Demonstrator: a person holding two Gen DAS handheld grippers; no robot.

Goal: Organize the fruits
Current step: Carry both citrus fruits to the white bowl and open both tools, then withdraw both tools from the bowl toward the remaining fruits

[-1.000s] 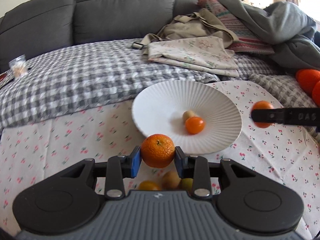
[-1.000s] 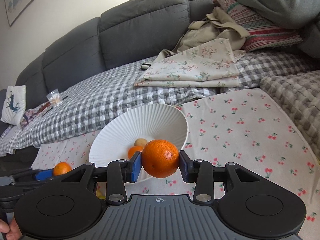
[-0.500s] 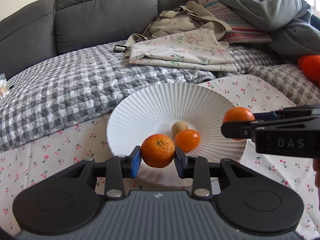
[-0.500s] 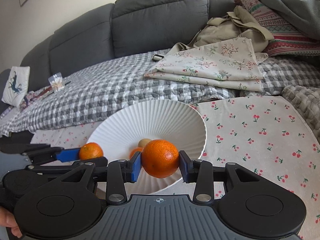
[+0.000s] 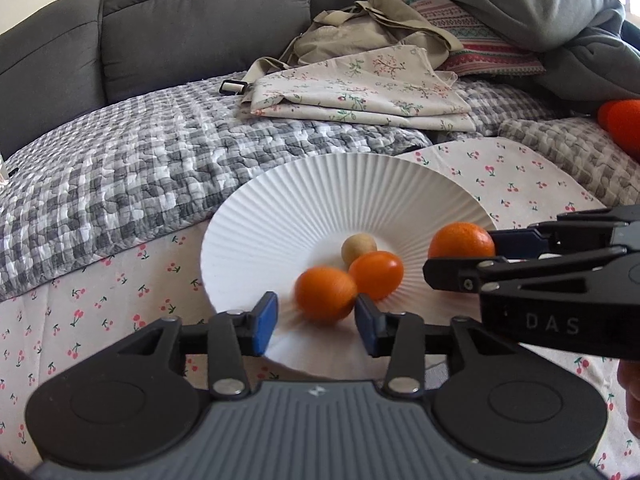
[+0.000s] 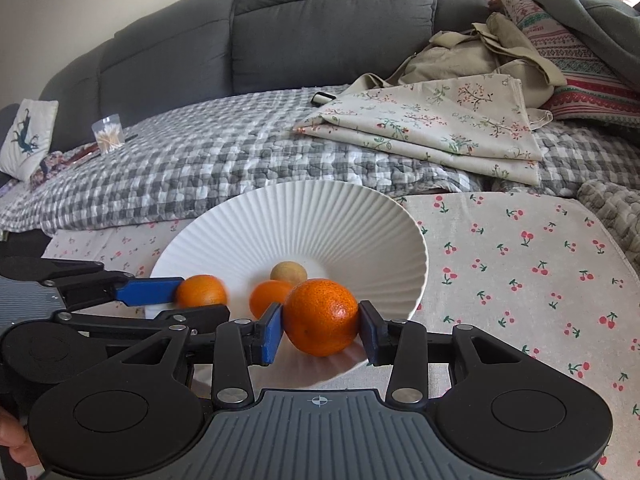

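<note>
A white ribbed bowl [image 5: 320, 196] [image 6: 320, 216] sits on a cherry-print cloth. In it lie a small orange fruit [image 5: 376, 274] [image 6: 266, 298] and a tan round fruit [image 5: 359, 247] [image 6: 289, 273]. My left gripper [image 5: 316, 318] [image 6: 188, 300] is open over the bowl's near rim; a blurred mandarin [image 5: 326, 294] [image 6: 201, 291] sits between its pads, loose. My right gripper [image 6: 322, 330] [image 5: 460, 256] holds a second mandarin [image 6: 321, 317] [image 5: 462, 240] over the bowl's edge; a small gap shows at the right pad.
A grey checked quilt [image 5: 140, 160] covers the sofa behind the bowl. Folded floral cloth [image 5: 360, 88] and a beige bag [image 5: 360, 32] lie on it. More orange fruit [image 5: 622, 120] lies at far right. A cup of cotton swabs [image 6: 107, 134] stands far left.
Both grippers moved over the bowl. My left gripper opened and let go of its mandarin, which is dropping into the bowl. My right gripper's jaws have widened slightly.
</note>
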